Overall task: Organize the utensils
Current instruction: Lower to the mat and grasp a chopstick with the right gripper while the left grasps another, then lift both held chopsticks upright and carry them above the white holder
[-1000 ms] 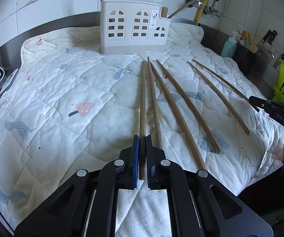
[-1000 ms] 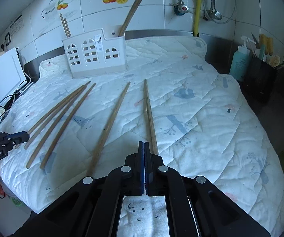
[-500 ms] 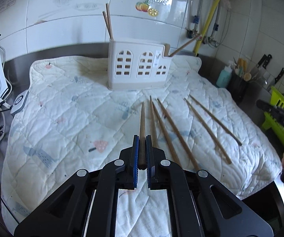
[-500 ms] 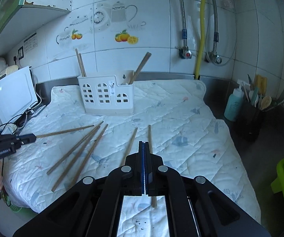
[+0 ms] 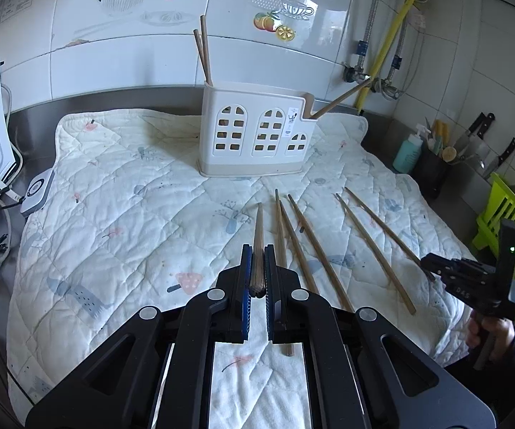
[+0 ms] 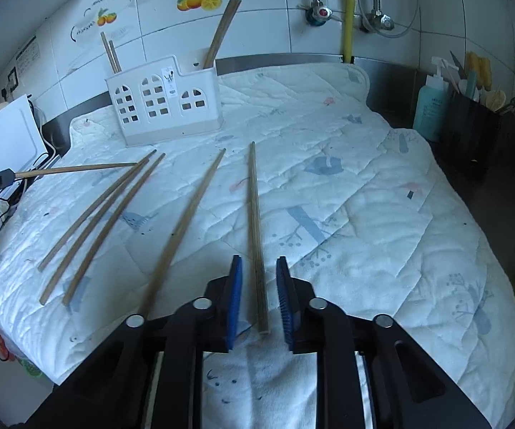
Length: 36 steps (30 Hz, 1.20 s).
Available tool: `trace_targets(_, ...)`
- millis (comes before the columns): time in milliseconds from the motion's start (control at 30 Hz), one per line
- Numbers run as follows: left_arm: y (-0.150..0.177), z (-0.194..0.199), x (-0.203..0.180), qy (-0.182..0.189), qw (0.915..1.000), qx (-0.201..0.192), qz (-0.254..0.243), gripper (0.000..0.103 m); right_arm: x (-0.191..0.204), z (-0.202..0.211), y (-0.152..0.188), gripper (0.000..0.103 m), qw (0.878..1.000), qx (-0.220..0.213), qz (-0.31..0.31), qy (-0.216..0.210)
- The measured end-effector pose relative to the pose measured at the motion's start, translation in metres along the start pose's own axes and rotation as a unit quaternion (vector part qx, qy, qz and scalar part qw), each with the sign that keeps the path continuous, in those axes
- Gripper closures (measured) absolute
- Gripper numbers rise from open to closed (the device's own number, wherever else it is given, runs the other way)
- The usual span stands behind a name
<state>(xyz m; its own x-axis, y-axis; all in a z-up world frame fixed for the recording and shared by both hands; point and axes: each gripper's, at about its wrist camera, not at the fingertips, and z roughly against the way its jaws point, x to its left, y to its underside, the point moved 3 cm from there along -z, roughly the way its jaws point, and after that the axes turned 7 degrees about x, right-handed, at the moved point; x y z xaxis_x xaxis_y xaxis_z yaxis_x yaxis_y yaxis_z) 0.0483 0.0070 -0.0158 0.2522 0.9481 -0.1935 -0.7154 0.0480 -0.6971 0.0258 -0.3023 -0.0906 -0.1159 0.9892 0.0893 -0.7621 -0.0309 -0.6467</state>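
My left tongs (image 5: pixel 256 271) are clamped on one chopstick (image 5: pixel 258 236), gripped near its thick end, the rest pointing straight ahead and lifted clear of the quilted mat (image 5: pixel 121 193). My right tongs (image 6: pixel 257 293) stand well apart, one finger on either side of the butt end of another chopstick (image 6: pixel 255 221) that lies flat on the mat; I cannot tell whether the pads touch it, but they are not squeezing it.

I judge the step in hand to be a pick-up on each side: the left one made, the right one lined up but not yet closed. Next the right tongs would need to close on that stick, and both sticks go forward to the white holder (image 5: pixel 257 132), which stands ahead of my left tongs at the far side of the mat. It already has chopsticks leaning in its tall left compartment and in its low right one.

Just right of my left tongs, three loose chopsticks (image 5: pixel 295 243) lie close together, with one more (image 5: pixel 373 254) farther right. The long stick will need tilting upright before it drops into a compartment.
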Motion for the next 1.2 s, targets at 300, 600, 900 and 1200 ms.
trace_targets(300, -0.003, -0.003, -0.001, -0.005, 1.0, 0.0, -0.004, 0.098, 0.0, -0.01, 0.005, 0.096, 1.0, 0.004, -0.006, 0.003)
trace_targets(600, -0.021, 0.007, -0.004, -0.004, 0.9997, -0.022, -0.012, 0.098, 0.014, 0.035, -0.017, 0.097, 0.998, -0.035, 0.04, 0.03)
trace_targets(900, -0.038, 0.014, -0.001, 0.002, 0.9991, -0.041, -0.009, 0.098, 0.03, 0.097, -0.07, 0.097, 0.991, -0.101, 0.086, 0.029)
trace_targets(1200, -0.06, 0.028, 0.008, 0.014, 0.9977, -0.066, 0.009, 0.098, 0.043, 0.121, -0.136, 0.097, 0.987, -0.107, 0.117, -0.026)
